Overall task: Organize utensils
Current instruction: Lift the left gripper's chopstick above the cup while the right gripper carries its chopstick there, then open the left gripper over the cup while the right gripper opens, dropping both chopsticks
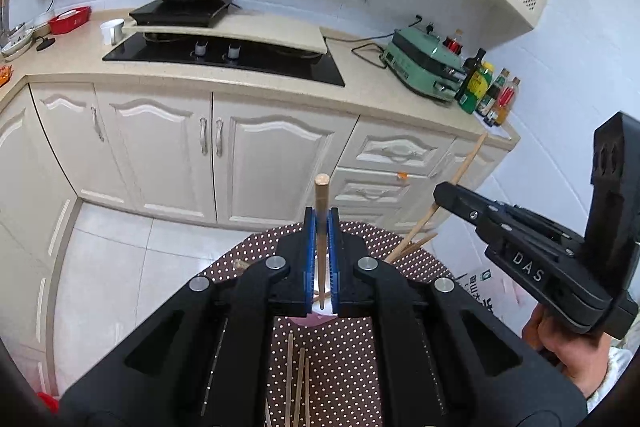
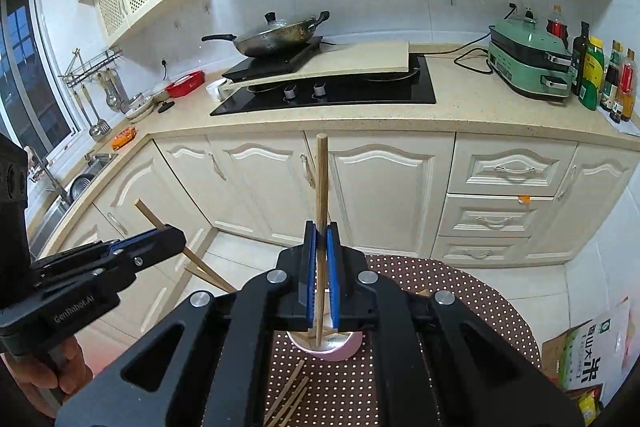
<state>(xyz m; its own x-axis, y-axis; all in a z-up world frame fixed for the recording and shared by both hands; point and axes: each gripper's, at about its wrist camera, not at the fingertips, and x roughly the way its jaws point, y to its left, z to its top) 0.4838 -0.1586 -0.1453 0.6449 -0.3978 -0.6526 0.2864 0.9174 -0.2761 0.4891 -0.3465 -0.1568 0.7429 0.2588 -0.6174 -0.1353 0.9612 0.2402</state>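
Chopsticks (image 2: 321, 187) clamped in both claws — pink cup (image 2: 340, 349) below

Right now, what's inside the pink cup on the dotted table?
In the pink cup stands the chopstick gripped by the right gripper, with other sticks beside it. The gripper body hides most of the cup's inside.

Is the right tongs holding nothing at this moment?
No, the right tongs are shut on a long wooden chopstick that stands upright above the pink round cup.
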